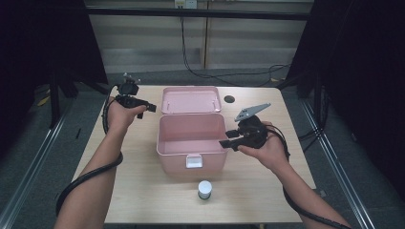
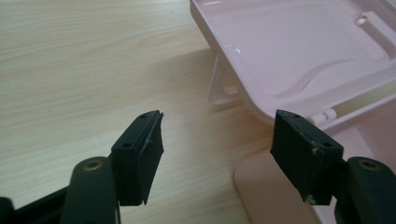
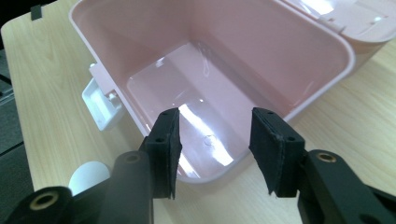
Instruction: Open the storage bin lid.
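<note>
A pink plastic box [image 1: 191, 143] stands open and bare inside at the middle of the table, its lid [image 1: 191, 99] folded back flat behind it. My left gripper [image 1: 152, 108] hovers open at the lid's left edge [image 2: 289, 56], jaws wide apart with nothing between them. My right gripper [image 1: 225, 142] is open too, poised over the box's right rim [image 3: 299, 107] and looking into the bare interior [image 3: 201, 93]. A small white-capped bottle [image 1: 205, 189] stands in front of the box. The box's white latch [image 3: 100, 102] hangs at its front.
The light wooden table [image 1: 138, 157] has bare surface left and right of the box. A dark round hole [image 1: 229, 99] sits at the table's back right. Cables trail from both grippers along the forearms. Dark curtains and metal rails flank the table.
</note>
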`<state>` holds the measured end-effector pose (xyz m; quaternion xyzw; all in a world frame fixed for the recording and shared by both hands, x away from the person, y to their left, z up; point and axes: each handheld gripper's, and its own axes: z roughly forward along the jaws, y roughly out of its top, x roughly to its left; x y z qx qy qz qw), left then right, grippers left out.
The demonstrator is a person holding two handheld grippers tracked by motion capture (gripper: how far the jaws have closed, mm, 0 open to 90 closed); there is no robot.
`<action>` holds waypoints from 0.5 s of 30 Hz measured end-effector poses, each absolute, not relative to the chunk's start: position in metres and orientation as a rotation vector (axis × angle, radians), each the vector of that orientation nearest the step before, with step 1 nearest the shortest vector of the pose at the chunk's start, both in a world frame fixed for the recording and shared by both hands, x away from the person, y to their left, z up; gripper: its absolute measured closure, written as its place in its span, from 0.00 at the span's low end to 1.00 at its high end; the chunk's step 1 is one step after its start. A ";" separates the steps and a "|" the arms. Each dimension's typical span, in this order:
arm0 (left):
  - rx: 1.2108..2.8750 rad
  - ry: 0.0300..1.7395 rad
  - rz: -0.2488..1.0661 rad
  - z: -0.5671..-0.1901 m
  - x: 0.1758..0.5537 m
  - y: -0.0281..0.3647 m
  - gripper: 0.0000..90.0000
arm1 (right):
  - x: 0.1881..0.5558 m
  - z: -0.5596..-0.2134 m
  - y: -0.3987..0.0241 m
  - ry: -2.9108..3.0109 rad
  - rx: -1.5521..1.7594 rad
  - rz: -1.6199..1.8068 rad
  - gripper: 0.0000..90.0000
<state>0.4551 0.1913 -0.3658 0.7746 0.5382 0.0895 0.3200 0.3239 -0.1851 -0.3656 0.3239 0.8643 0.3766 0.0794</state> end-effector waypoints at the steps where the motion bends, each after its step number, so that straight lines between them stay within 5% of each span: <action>1: 2.046 1.411 0.233 -0.367 0.452 0.193 0.36 | 0.324 -0.365 -0.186 2.590 0.969 1.124 0.54; 15: 2.046 1.346 0.230 -0.383 0.426 0.208 0.29 | 0.310 -0.363 -0.202 2.609 0.981 1.088 0.43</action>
